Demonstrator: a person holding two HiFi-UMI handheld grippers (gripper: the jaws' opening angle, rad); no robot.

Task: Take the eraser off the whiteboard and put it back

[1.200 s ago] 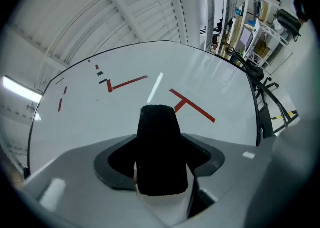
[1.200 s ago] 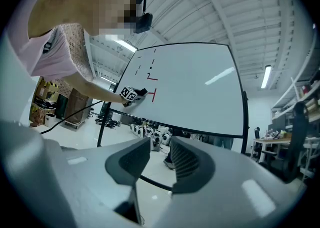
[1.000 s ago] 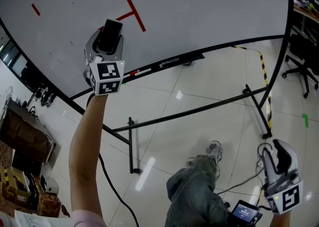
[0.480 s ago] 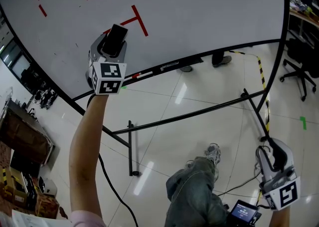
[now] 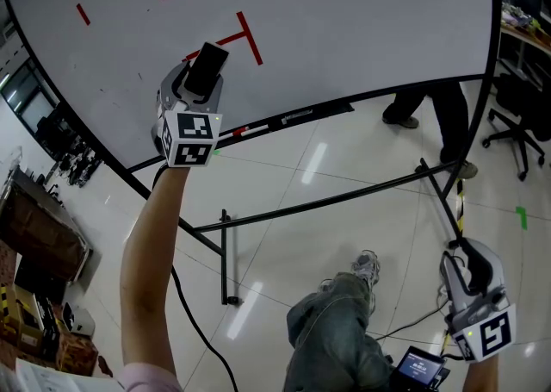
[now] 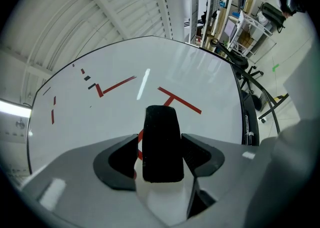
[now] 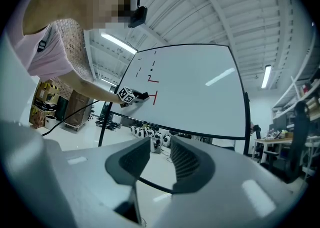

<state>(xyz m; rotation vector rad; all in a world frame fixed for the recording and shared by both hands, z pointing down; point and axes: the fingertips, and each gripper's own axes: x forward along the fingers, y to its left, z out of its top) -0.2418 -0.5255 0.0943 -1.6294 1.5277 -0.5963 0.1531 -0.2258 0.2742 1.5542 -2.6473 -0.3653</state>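
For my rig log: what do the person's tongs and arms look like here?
Both left tongs and right tongs have light grey shells with black ribbed pads, each carrying a white cube of black square markers. A black cable hangs below the left arm. The sleeve is short and pink.

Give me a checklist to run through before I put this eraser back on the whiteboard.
1. Eraser gripped between the jaws of the left hand-held gripper: ok.
2. Left hand-held gripper aimed at the whiteboard, which fills the view ahead: ok.
3. Eraser face already touching the board surface: cannot tell.
4. Landing spot free of other things, with only the red marks there: ok.
5. Right hand-held gripper empty, jaws apart, held low and away from the board: ok.
6. Bystander's legs on the far side of the board, not in the eraser's path: ok.
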